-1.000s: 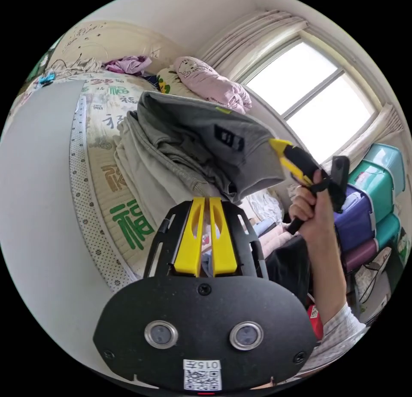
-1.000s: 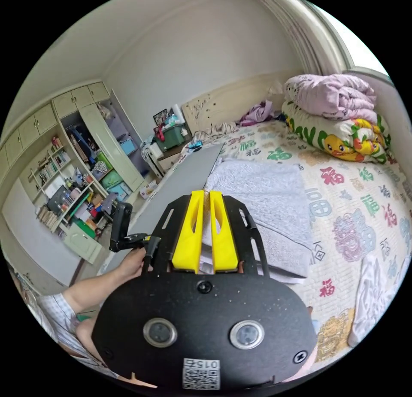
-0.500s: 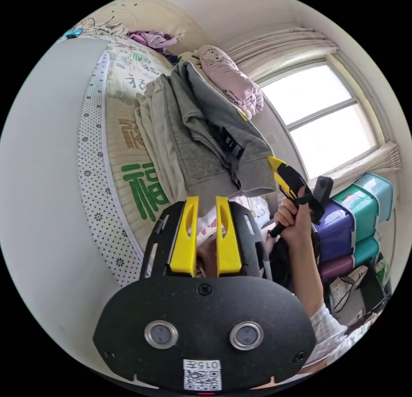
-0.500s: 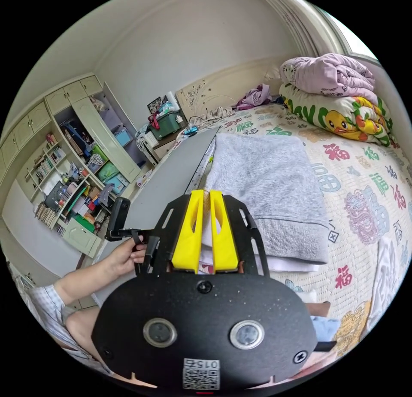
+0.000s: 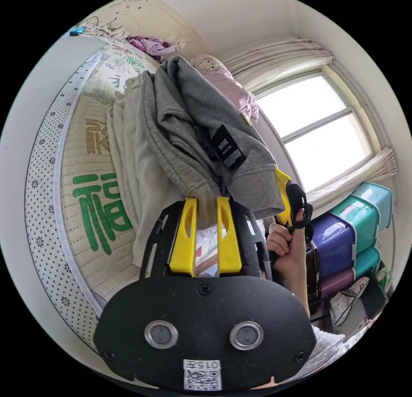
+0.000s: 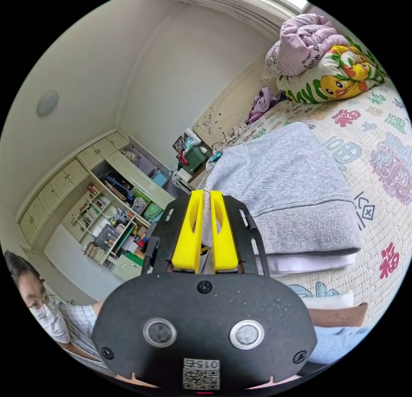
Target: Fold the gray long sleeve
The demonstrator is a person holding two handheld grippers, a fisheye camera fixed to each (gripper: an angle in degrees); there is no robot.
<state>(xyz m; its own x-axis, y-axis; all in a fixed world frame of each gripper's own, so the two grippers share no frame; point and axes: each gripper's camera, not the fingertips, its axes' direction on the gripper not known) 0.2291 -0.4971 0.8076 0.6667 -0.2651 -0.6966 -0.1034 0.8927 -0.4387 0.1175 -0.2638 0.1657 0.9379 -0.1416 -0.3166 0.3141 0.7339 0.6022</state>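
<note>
Ahead of your left tool lies a bed cover [image 5: 92,199] printed with green characters, with a bright window [image 5: 315,126] off to its right and stacked plastic bins [image 5: 358,225] below that. Beyond your right tool, a rolled pink blanket [image 6: 300,43] rests on a duck-print quilt [image 6: 339,77]. To that tool's left stands an open cupboard [image 6: 124,199] crowded with shelves.

Left gripper view looks close along its jaws toward the window [image 5: 317,126]; right gripper view faces the shelves [image 6: 107,225] (both share the bed [image 5: 86,208]).
</note>
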